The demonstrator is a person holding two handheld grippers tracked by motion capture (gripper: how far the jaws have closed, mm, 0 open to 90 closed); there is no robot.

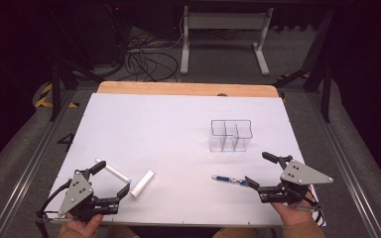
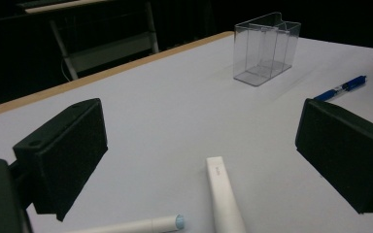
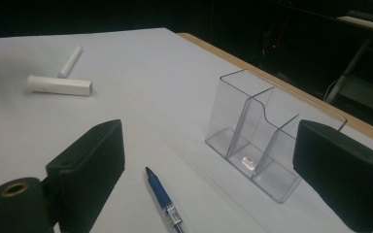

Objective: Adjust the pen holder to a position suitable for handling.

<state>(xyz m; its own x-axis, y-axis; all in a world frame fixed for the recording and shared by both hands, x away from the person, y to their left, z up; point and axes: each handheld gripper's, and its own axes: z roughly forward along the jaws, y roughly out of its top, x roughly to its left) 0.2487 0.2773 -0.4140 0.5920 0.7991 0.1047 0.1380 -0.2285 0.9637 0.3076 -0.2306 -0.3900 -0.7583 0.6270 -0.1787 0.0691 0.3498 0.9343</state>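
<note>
- Clear plastic: a three-compartment holder [image 1: 231, 135] stands upright on the white table [image 1: 168, 129], right of the middle and toward the far side.
- A blue pen [image 1: 229, 179] lies flat on the table nearer the person than the holder, its tip pointing away from the right gripper [image 1: 261, 171].
- The right gripper's jaws are spread wide and grip nothing; in the right gripper view the pen [image 3: 164, 201] lies on the table between them, untouched.
- The left gripper [image 1: 113, 177] sits at the near left corner, its jaws also spread apart with nothing pinched.
- Between and just ahead of the left jaws lie a white marker cap [image 1: 143, 183] and a thinner white marker body [image 1: 112, 170], close together; whether the two touch is hard to tell.
- In the left gripper view, the marker body's pale blue end [image 2: 178, 222] points toward the cap [image 2: 224, 194].
</note>
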